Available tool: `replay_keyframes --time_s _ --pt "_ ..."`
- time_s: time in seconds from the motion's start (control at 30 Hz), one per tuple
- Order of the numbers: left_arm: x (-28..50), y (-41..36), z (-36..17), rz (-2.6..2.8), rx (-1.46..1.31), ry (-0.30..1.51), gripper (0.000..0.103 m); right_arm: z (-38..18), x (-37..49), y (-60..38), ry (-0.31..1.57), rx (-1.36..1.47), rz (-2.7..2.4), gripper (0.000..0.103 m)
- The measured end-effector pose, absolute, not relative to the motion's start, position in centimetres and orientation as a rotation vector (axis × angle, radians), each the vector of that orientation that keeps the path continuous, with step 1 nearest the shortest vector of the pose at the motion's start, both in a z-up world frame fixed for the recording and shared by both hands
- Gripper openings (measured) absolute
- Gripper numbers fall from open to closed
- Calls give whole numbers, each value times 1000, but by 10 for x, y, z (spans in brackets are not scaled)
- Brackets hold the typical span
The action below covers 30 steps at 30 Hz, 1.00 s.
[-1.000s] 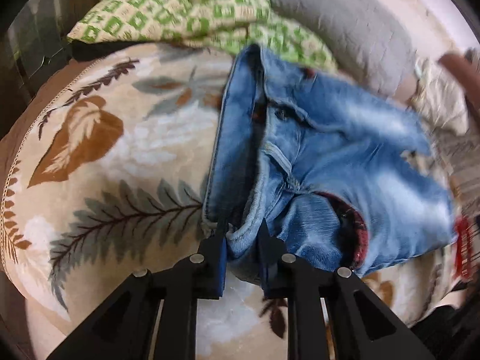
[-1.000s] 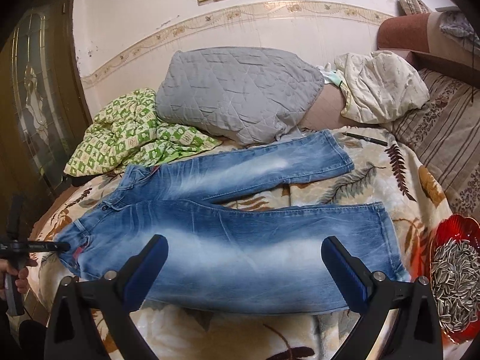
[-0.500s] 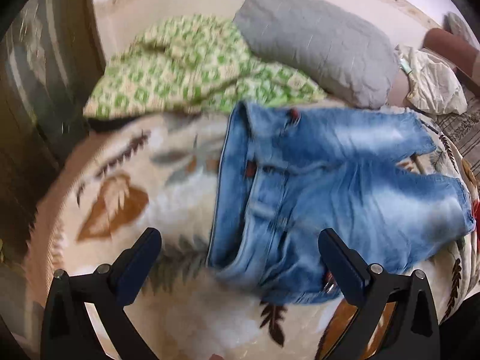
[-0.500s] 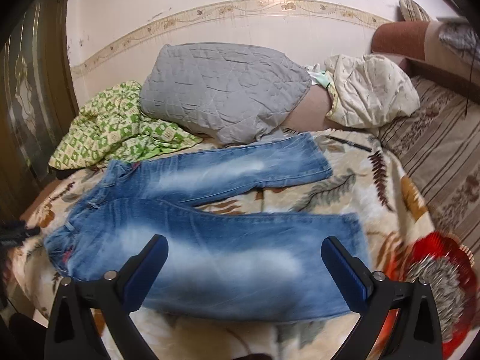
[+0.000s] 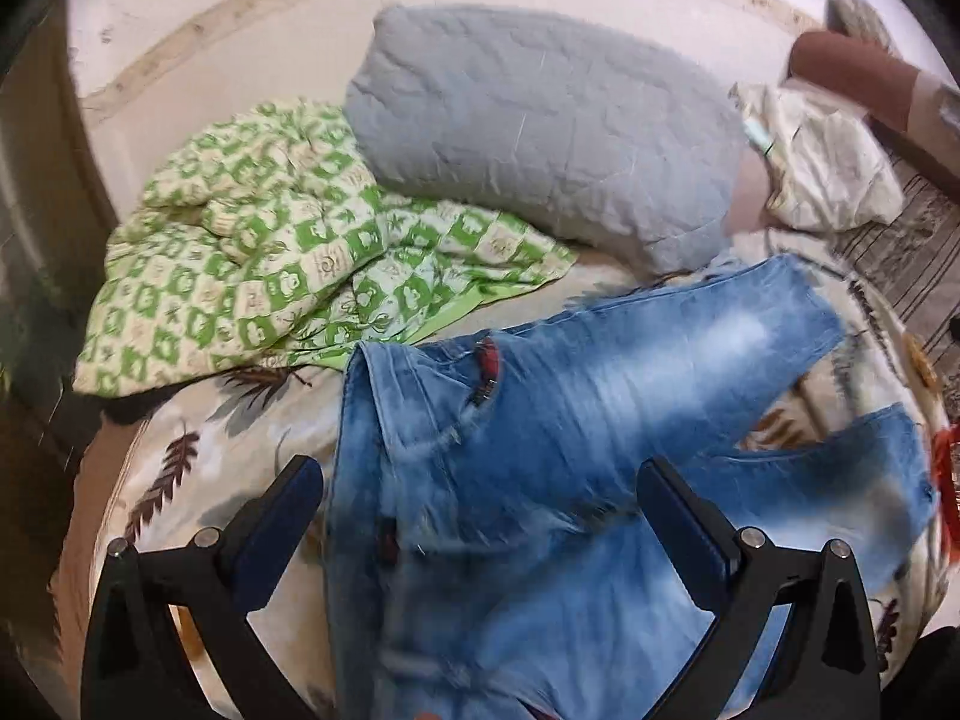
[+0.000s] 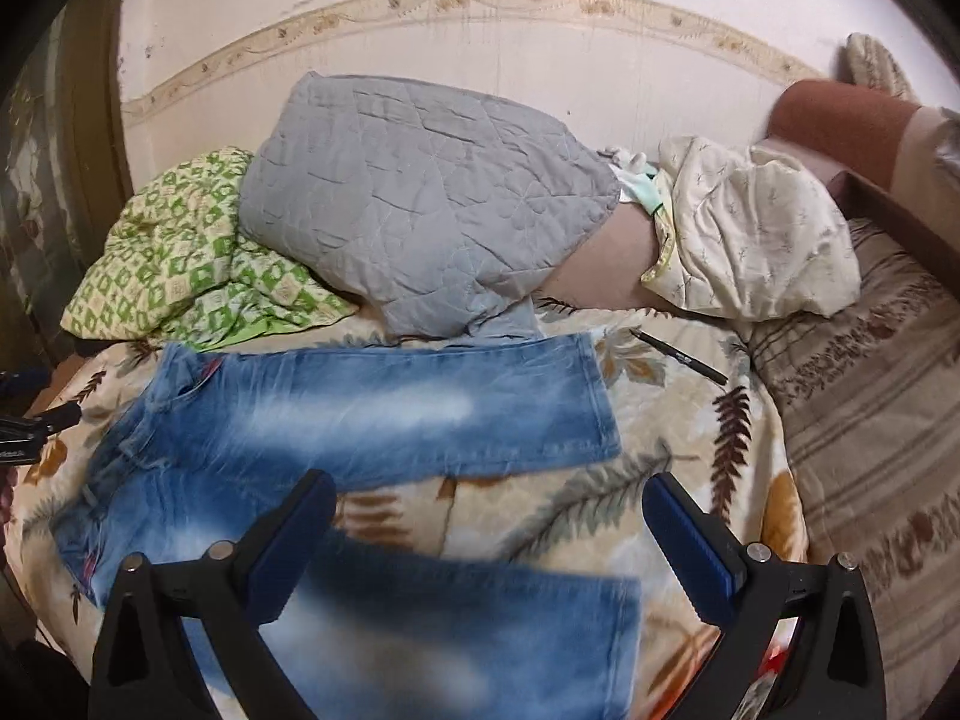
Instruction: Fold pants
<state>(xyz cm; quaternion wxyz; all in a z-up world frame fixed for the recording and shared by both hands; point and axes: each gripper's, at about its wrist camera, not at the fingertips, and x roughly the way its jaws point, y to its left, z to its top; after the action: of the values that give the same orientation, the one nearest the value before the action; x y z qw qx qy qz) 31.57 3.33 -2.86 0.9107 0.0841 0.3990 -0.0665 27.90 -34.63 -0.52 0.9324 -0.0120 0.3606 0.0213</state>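
Observation:
Faded blue jeans (image 6: 372, 420) lie flat on a leaf-print blanket (image 6: 690, 420), waist at the left, both legs stretched to the right with a gap between them. In the left wrist view the jeans (image 5: 570, 420) run from the waistband near me out to the leg ends. My left gripper (image 5: 480, 516) hangs open above the waist, nothing between its fingers. My right gripper (image 6: 489, 534) is open too, above the gap between the legs and the near leg. The left gripper's tip (image 6: 36, 420) shows at the far left of the right wrist view.
A grey quilted pillow (image 6: 420, 204), a green checked quilt (image 6: 180, 264) and a cream bundle (image 6: 750, 228) lie along the back wall. A black pen (image 6: 684, 363) rests on the blanket beyond the far leg. A striped cover (image 6: 870, 420) lies at the right.
My left gripper let go of the jeans' waistband, opened wide and rose back from it. The right gripper stayed open and shifted up and rightward, so the jeans sit lower in its view.

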Motion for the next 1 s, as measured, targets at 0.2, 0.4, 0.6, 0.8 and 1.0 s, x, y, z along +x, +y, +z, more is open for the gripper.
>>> replay_keyframes --time_s 0.2,0.4,0.6,0.8,1.0 --pt "400 67 -58 -80 171 941 103 -15 347 -364 748 -89 54 103" --pt "464 98 -92 -68 75 1002 103 -43 398 -374 793 -106 87 103" --pt "500 106 -119 -74 139 1037 103 -70 443 -393 829 -118 100 103" --pt "529 118 -142 -82 64 1089 103 -92 470 -417 857 -46 79 103" --pt "529 120 -132 -82 77 1063 103 -102 478 -424 866 -41 80 103"
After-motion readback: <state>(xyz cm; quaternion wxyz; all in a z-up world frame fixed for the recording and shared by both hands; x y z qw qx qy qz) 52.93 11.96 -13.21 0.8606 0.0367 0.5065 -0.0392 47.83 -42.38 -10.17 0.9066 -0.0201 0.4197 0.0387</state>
